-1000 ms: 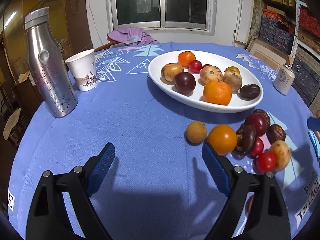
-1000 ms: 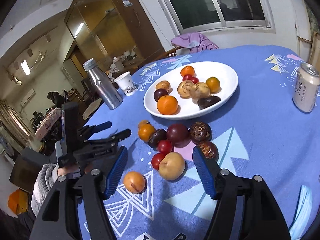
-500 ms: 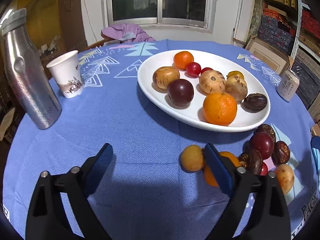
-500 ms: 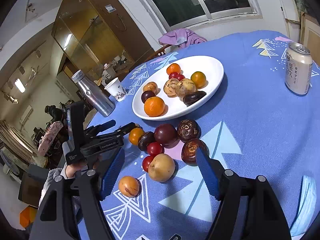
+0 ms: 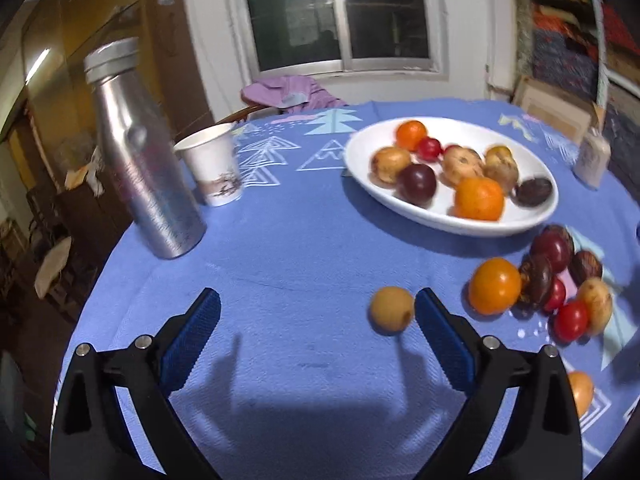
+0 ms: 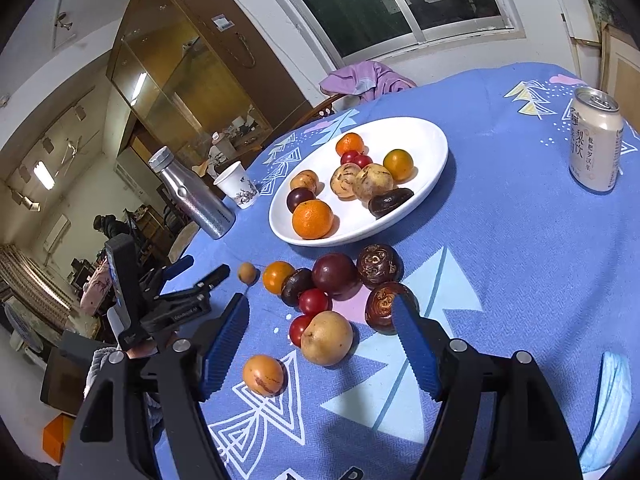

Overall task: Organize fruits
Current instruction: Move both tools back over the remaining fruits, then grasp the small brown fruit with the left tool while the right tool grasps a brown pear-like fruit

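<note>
A white oval plate holds several fruits, among them an orange. Loose fruits lie on the blue cloth in front of it: a small tan fruit, an orange one, dark plums, red tomatoes and a pale pear. My left gripper is open and empty; the tan fruit lies just inside its right finger. My right gripper is open and empty above the pear and tomatoes.
A steel bottle and a paper cup stand at the left. A drink can stands at the right. Another small orange fruit lies near the table's front edge. A blue face mask lies at the right.
The left gripper has swung left and drawn back; the small tan fruit has rolled away from the orange one and now sits near its right finger. The right gripper has moved slightly forward.
</note>
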Demonstrator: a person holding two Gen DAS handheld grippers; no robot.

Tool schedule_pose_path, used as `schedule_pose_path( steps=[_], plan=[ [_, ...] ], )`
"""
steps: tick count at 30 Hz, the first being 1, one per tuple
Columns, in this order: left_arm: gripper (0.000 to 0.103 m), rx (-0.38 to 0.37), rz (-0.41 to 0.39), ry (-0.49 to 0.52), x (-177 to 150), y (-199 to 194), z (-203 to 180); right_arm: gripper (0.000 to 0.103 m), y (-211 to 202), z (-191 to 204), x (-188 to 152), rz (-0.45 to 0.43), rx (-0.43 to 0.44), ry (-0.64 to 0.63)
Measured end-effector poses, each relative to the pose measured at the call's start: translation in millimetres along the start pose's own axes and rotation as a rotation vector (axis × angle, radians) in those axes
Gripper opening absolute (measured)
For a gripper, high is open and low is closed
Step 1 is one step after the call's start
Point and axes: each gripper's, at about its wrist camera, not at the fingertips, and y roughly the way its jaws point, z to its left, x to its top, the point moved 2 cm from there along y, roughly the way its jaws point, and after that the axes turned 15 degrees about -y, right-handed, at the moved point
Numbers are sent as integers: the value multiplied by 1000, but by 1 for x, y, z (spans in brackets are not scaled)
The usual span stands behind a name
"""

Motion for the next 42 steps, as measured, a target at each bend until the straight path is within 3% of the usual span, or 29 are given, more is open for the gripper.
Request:
schedule_pose_path(
  steps=[2,4,6,8,20,25,32,39,42],
  plan=[
    [95,-7,13,63,-5,1,-11,75,0,0,0,2,1,0],
    [82,-21,18,78,-6,1,-14,75,0,0,0,0,-2,-2],
    [49,-61,84,57,-7,10,-12,75,1,1,0,1,0,-3],
    [39,-115,127,21,-7,15,-8,75,2,3,-1,5,0,-6],
    [46,-136,114,112,-6,20,-45,75,10,5,-4,33,-1,-13],
    [46,-152,187,88,-5,36,-41,75,13,6,-5,42,1,-14],
    [29,-206,218,39,-8,35,-30,75,11,3,-4,34,3,-9],
    [29,-190,145,-21,-1,14,-16,75,13,16,-5,45,17,-69],
    [29,-211,99,-60,3,-6,-7,68,16,27,-7,59,22,-117]
  ],
)
